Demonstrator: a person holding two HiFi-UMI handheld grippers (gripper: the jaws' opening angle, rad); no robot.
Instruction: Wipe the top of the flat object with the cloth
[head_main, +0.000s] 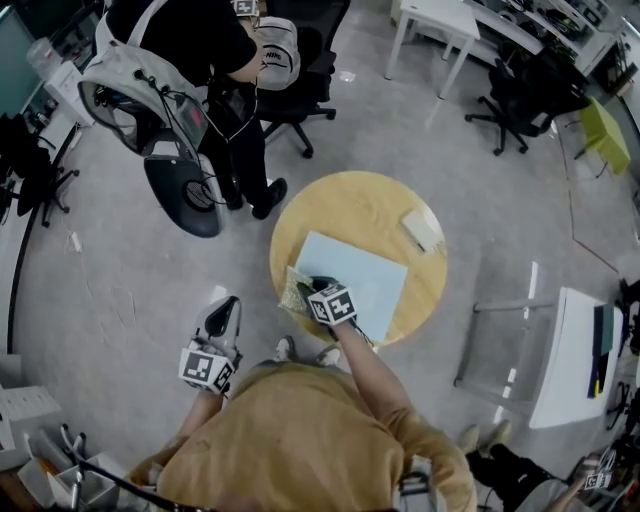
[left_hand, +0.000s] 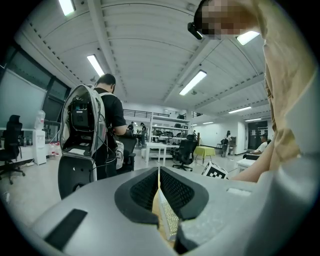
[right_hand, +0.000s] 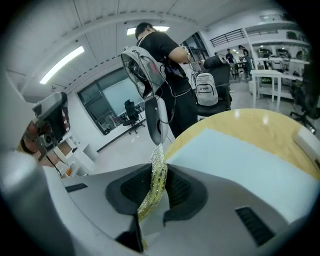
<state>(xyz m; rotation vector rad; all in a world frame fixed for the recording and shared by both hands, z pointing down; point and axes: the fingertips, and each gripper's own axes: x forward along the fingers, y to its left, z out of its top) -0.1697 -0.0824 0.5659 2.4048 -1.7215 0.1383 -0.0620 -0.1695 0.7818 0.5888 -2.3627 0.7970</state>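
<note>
A light blue flat sheet (head_main: 358, 277) lies on a round wooden table (head_main: 345, 205); in the right gripper view the sheet (right_hand: 250, 162) spreads out ahead of the jaws. A yellow-green cloth (head_main: 294, 290) rests at the sheet's near left corner. My right gripper (head_main: 318, 286) is shut on this cloth (right_hand: 157, 182), which pokes up between the jaws. My left gripper (head_main: 224, 312) hangs off the table to the left, over the floor, tilted up toward the room. Its jaws (left_hand: 159, 173) meet and look shut, with nothing held that I can make out.
A small white block (head_main: 422, 229) sits on the table's far right side. A person in black with a rig on the back (head_main: 190, 50) stands beyond the table's left. Office chairs (head_main: 520, 95) and white desks (head_main: 573, 350) stand around.
</note>
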